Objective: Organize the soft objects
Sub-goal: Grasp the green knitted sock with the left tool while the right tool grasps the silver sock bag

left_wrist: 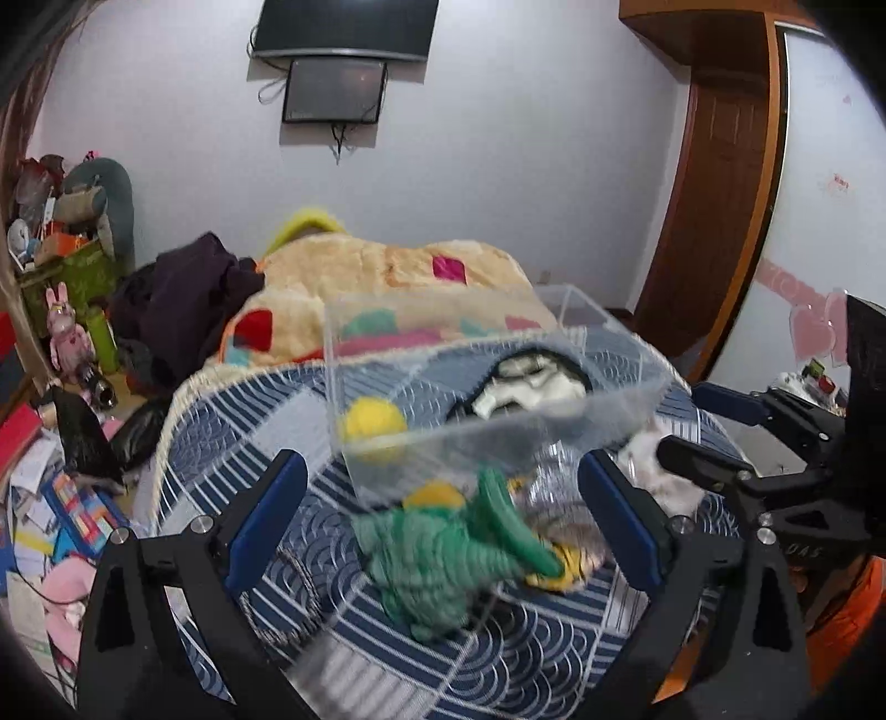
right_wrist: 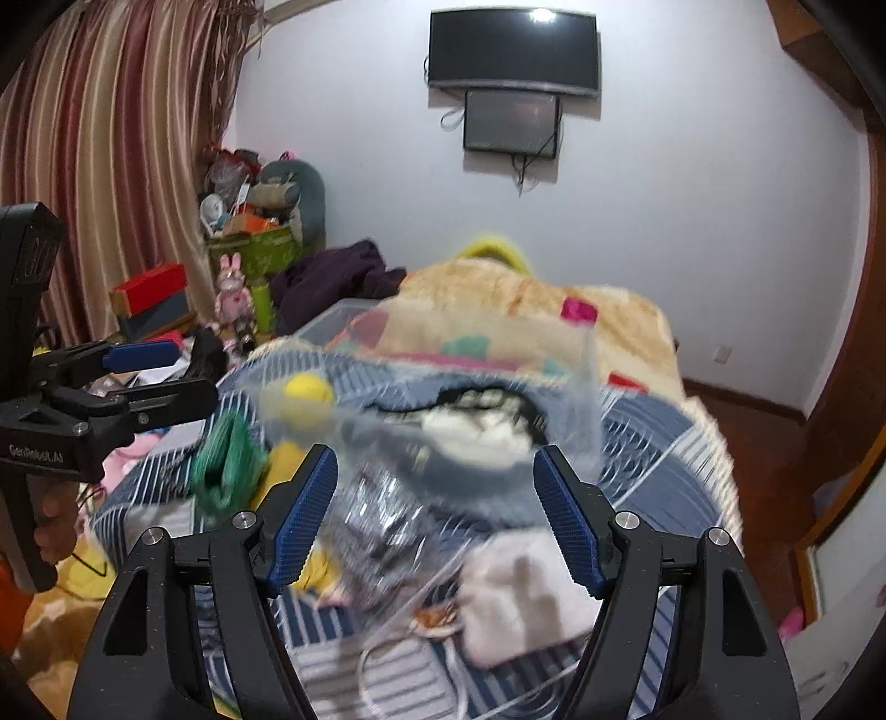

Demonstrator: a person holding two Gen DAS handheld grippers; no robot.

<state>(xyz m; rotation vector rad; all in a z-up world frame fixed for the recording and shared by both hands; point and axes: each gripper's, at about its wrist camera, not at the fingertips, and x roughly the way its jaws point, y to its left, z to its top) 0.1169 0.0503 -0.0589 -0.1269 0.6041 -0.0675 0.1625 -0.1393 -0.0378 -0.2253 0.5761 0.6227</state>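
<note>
A clear plastic box [left_wrist: 581, 354] stands on the blue patterned bedspread [left_wrist: 498, 653] and holds a yellow ball [left_wrist: 372, 422] and a black-and-white plush [left_wrist: 531, 382]. A green knitted soft toy [left_wrist: 437, 559] lies in front of the box, between the fingers of my open, empty left gripper [left_wrist: 443, 526]. My right gripper [right_wrist: 434, 520] is open and empty above a crinkled clear bag [right_wrist: 382, 515] and a white soft item [right_wrist: 526, 603]. The box [right_wrist: 590, 365], the ball [right_wrist: 307, 387] and the green toy [right_wrist: 224, 471] also show in the right wrist view. Both views are motion-blurred.
A beige fleece blanket [left_wrist: 387, 266] and dark clothes [left_wrist: 183, 293] lie at the far end of the bed. Cluttered floor with papers, boxes and toys sits to the left [left_wrist: 61, 498]. A TV [left_wrist: 343, 27] hangs on the wall; a wooden door [left_wrist: 714, 183] stands right.
</note>
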